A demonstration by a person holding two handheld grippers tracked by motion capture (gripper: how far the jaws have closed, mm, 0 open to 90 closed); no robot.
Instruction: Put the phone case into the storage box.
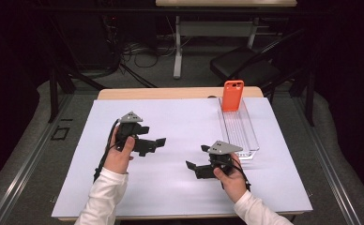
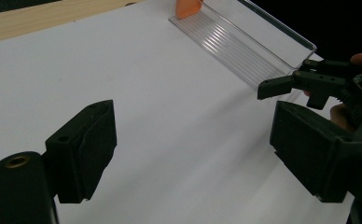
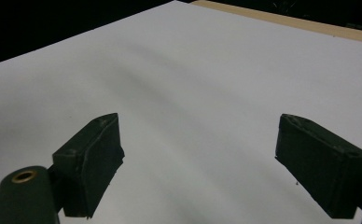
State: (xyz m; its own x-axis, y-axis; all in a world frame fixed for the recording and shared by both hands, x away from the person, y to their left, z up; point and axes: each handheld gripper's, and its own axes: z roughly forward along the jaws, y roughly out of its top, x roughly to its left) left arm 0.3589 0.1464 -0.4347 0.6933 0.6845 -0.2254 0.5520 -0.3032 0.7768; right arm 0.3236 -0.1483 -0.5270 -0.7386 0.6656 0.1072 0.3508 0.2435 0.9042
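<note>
An orange phone case (image 1: 232, 95) stands upright, leaning at the far end of a clear plastic tray (image 1: 239, 131) on the right of the white sheet (image 1: 170, 117). My left gripper (image 1: 153, 135) hovers open over the sheet's left middle, pointing right, with nothing between its jaws. My right gripper (image 1: 197, 156) is open too, just left of the tray's near end, pointing left. In the left gripper view its own open jaws (image 2: 193, 144) frame bare sheet, with the tray (image 2: 244, 44), the case's lower edge (image 2: 187, 7) and a finger (image 2: 276, 87) of the right gripper beyond. The right gripper (image 3: 198, 158) looks over bare sheet.
The white sheet covers a wooden table whose far edge (image 1: 170, 93) shows. Behind the table stand a black chair (image 1: 246, 65), another table's legs (image 1: 178, 47) and floor cables (image 1: 138, 51). Both cables trail back along the sleeves.
</note>
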